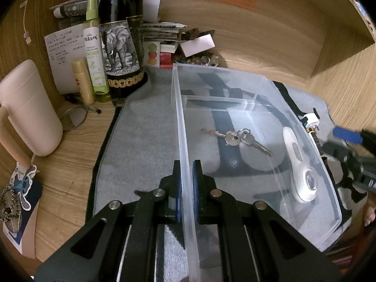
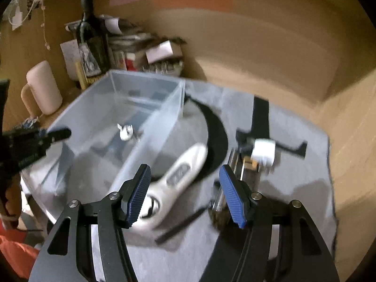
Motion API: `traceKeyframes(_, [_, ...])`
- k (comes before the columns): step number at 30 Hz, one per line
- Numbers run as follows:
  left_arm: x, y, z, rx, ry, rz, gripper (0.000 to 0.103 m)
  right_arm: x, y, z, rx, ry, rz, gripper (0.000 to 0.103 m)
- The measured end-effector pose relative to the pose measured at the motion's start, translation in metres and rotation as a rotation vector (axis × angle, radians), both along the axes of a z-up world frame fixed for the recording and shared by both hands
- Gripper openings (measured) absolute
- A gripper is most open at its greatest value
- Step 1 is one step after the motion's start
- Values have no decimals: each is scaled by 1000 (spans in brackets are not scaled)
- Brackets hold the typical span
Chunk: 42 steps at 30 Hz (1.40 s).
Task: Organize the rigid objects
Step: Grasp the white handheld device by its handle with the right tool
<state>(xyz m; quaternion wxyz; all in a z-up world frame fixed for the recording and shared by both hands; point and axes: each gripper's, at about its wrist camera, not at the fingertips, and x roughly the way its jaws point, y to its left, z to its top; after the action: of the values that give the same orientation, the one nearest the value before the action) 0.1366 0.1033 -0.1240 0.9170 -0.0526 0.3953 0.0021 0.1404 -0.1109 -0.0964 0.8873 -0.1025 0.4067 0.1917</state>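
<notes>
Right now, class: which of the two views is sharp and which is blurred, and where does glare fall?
Left wrist view: sharp; the keys read crisply, pale glare lies across the clear bin. Right wrist view: motion-smeared; the white tool and wine bottle are soft. Both bend at the edges.

A wooden tabletop (image 1: 70,164) with wood walls behind carries everything. A grey felt mat (image 1: 141,129) with dark trim covers its middle; on the mat stand a clear plastic bin (image 1: 235,77) and, just beside its far side, a white plug (image 2: 263,151). At the tabletop's back corner stand a dark wine bottle (image 1: 121,47), a green spray bottle (image 1: 94,47), a gold tube (image 1: 82,80) and a heap of papers and small boxes (image 1: 169,37). Nearer, a pale pink mug (image 1: 30,108), a small round mirror (image 1: 72,117) and a cartoon sticker (image 1: 23,183) lie on the bare wood.
</notes>
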Motion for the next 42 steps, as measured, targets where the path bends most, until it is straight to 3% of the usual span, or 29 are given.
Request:
traceKeyframes(8, [-1, -1, -1, 17, 14, 8, 7, -16, -6, -23, 19, 76, 51, 57])
traceKeyframes(12, [-3, 2, 0, 13, 16, 9, 7, -25, -1, -27, 26, 94, 135, 57])
traceKeyframes(19, [-4, 2, 0, 25, 18, 19, 7, -15, -6, -37, 83, 141, 133, 58])
traceKeyframes(27, [-4, 2, 0, 33, 18, 19, 8, -3, -19, -36, 43, 97, 29, 57])
traceKeyframes(35, [-4, 2, 1, 26, 16, 17, 8, -1, 4, -48, -6, 92, 91, 57])
traceKeyframes(39, [-4, 2, 1, 27, 16, 18, 8, 12, 6, -58, -14, 113, 59, 41])
traceKeyframes(42, [-4, 2, 1, 26, 15, 19, 8, 16, -1, -55, 19, 112, 23, 38])
